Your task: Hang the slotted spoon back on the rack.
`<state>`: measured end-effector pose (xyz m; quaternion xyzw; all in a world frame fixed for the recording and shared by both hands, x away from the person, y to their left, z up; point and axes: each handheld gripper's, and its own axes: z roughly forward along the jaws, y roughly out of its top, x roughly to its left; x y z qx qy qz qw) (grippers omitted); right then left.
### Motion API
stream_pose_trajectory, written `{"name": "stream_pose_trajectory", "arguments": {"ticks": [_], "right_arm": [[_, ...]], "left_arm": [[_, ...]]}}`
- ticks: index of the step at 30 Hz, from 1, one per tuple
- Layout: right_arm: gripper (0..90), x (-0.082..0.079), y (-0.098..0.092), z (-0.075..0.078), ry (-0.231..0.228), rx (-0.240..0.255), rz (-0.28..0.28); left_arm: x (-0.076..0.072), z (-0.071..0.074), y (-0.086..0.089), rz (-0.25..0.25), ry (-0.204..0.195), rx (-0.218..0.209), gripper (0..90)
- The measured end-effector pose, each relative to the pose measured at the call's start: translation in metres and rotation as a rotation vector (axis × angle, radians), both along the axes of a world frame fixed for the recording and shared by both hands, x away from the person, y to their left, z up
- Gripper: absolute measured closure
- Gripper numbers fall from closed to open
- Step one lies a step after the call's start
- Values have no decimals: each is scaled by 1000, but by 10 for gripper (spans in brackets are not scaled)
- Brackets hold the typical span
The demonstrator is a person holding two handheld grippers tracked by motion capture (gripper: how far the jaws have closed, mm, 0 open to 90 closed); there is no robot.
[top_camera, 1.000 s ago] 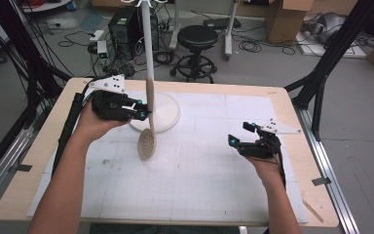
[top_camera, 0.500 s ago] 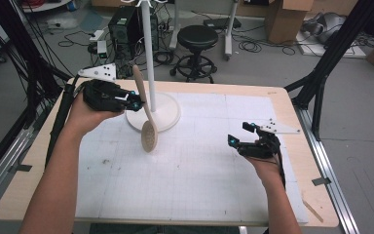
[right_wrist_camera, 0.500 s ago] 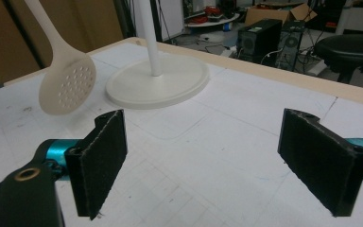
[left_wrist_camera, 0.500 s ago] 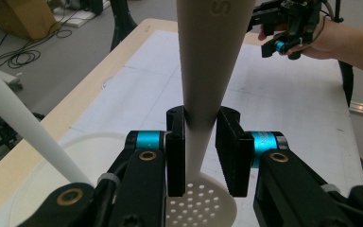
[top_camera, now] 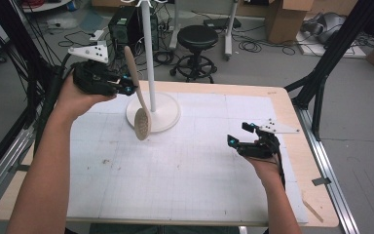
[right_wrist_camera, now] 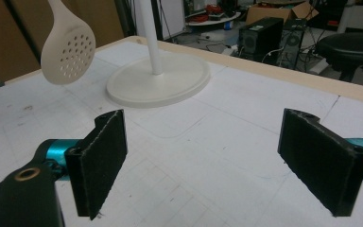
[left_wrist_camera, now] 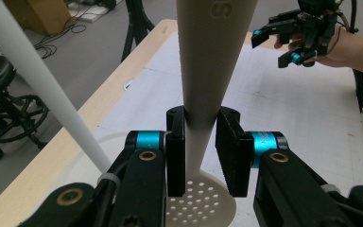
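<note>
A beige slotted spoon (top_camera: 139, 100) hangs bowl-down above the table, beside the pole of a white stand (top_camera: 148, 48). My left gripper (top_camera: 129, 87) is shut on its handle, raised over the table's far left corner. In the left gripper view the black jaws (left_wrist_camera: 201, 151) clamp the tapering handle (left_wrist_camera: 203, 71), and the perforated bowl shows below them. My right gripper (top_camera: 238, 134) hovers low over the right side of the mat, open with nothing between its pads (right_wrist_camera: 208, 161). From there the spoon's bowl (right_wrist_camera: 68, 45) shows at the upper left.
The stand's round white base (top_camera: 168, 114) sits on the gridded white mat (top_camera: 185, 180) at the far middle. Wooden table edges frame the mat. A black stool (top_camera: 198, 36), a computer tower and cables lie on the floor beyond the table.
My left hand has lifted the spoon off the mat, up and toward the far left, so it now hangs in the air. The right gripper has stayed in place.
</note>
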<state>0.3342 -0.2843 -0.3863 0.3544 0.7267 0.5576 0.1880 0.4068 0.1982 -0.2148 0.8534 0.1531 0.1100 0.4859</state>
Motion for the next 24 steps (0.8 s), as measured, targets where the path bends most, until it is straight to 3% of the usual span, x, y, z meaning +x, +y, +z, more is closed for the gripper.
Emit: {"name": "stream_pose_trajectory", "arguments": {"ticks": [7, 11, 24], "right_arm": [[151, 0, 0, -1, 6, 6, -1], [151, 0, -1, -1, 7, 7, -1], [151, -5, -5, -5, 9, 6, -6]], "left_arm": [[10, 13, 8, 37, -6, 28, 744], [22, 23, 15, 72, -7, 48, 743], [55, 46, 26, 118, -17, 74, 744]]}}
